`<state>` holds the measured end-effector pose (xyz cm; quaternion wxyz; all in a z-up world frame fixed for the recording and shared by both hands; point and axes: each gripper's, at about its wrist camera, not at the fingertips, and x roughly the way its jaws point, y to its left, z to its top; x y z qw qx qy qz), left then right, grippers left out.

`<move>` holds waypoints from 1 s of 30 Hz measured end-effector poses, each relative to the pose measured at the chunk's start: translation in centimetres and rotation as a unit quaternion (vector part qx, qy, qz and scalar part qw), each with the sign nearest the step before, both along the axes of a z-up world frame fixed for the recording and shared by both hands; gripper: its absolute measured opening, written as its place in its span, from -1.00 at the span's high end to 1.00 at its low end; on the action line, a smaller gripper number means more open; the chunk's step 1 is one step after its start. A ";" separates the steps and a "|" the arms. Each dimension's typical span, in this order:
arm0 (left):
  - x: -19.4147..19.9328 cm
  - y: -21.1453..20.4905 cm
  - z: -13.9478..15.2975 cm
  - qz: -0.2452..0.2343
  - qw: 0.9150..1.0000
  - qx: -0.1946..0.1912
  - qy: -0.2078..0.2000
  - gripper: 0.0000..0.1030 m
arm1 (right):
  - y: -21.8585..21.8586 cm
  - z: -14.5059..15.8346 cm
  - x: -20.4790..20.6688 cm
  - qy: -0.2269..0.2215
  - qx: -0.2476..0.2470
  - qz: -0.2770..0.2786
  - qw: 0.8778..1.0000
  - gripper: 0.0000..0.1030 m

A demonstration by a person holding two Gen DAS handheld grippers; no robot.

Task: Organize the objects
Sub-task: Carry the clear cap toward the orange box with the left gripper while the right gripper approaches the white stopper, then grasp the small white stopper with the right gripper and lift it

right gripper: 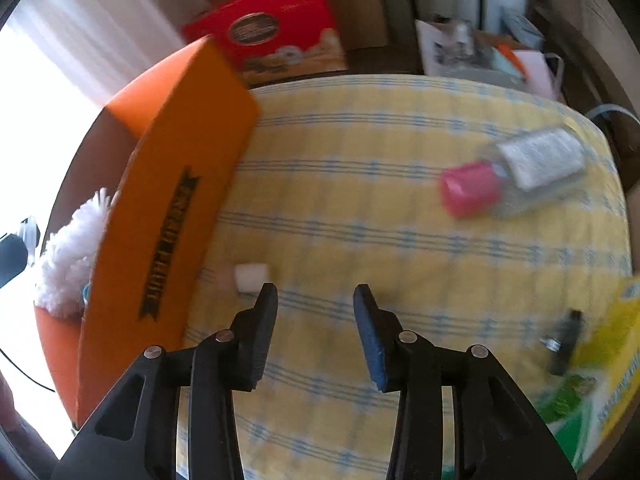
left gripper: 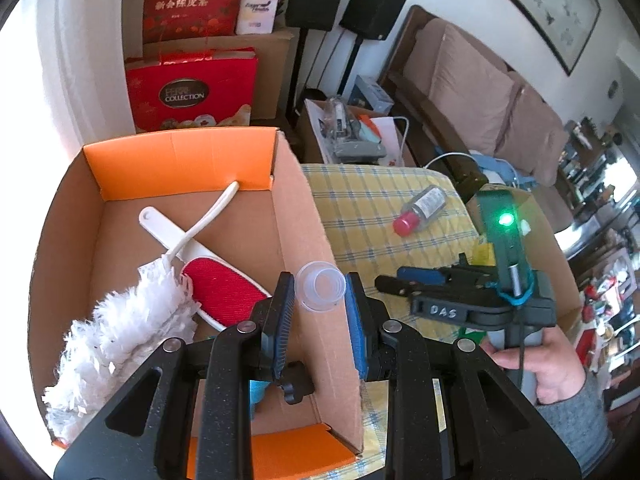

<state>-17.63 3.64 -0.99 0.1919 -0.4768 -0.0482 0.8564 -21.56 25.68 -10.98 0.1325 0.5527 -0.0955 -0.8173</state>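
1. Our left gripper (left gripper: pixel 320 292) holds a clear cup (left gripper: pixel 320 286) between its blue pads, jaws narrowed onto it, right above the box's (left gripper: pixel 304 220) right wall.
2. Inside the box we see a white duster (left gripper: pixel 120 328) lying across a red lint brush (left gripper: pixel 218 290), the duster's handle crossing the brush's white handle.
3. The box sits at the left edge of a yellow checked cloth (left gripper: pixel 368 200); from the right wrist its outer side (right gripper: pixel 168 216) shows orange, with the duster (right gripper: pixel 68 256) peeking over the rim.
4. Our right gripper (right gripper: pixel 316 296) hangs over the cloth (right gripper: pixel 360 240) with jaws wide and nothing between them.
5. A bottle (right gripper: pixel 516 172) with a pink cap lies on its side on the cloth, well apart from the box.
6. A small white block (right gripper: pixel 251 277) lies just beside the right gripper's left fingertip; we cannot tell whether they touch.
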 end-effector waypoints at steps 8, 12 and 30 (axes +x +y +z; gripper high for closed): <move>0.1 0.4 0.5 -0.004 1.000 0.002 0.004 0.54 | -2.0 1.8 -0.2 0.037 -0.006 0.025 0.999 0.20; 0.1 0.1 0.6 -0.001 1.000 0.002 0.004 0.54 | -4.4 0.8 -0.8 0.031 -0.007 0.032 0.999 0.16; 0.1 -0.9 0.5 0.007 1.000 0.000 0.000 0.54 | -5.4 -0.6 -0.9 0.026 0.015 0.038 0.999 0.37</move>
